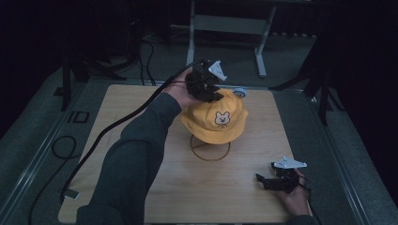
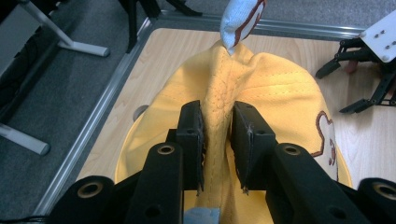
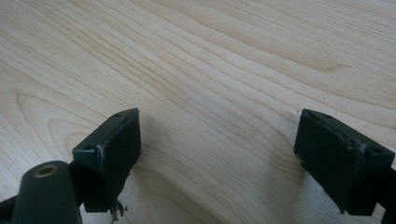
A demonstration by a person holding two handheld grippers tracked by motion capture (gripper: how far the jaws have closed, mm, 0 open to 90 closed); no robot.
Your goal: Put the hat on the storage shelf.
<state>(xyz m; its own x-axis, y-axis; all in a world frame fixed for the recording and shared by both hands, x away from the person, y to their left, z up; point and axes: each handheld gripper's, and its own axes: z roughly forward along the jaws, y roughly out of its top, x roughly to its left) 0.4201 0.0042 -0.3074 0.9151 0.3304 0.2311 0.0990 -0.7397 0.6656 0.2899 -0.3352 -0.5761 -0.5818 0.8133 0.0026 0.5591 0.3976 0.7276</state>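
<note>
Wooden table (image 1: pixel 187 187): your left gripper (image 2: pixel 217 135) pinches the yellow hat (image 2: pixel 280 93) crown fold between its jaws; your right gripper (image 3: pixel 219 158) gapes wide, holding nothing, well apart.

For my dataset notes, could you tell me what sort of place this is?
Probably a lab recording station: a framed wooden table on grey carpet, a cabled left gripper pinching a yellow hat, dark surroundings.

Looks like a lab / recording setup, not a home. Light wooden table (image 1: pixel 141 108) w/ metal edge rail, on grey carpet floor (image 1: pixel 28 126). Dark surrounds all round. At 12 o'clock a grey metal frame stand (image 1: pixel 225 23); black stand legs (image 1: pixel 70 70) at 10 & 2 o'clock; cables (image 1: pixel 61 145) at 9.
</note>
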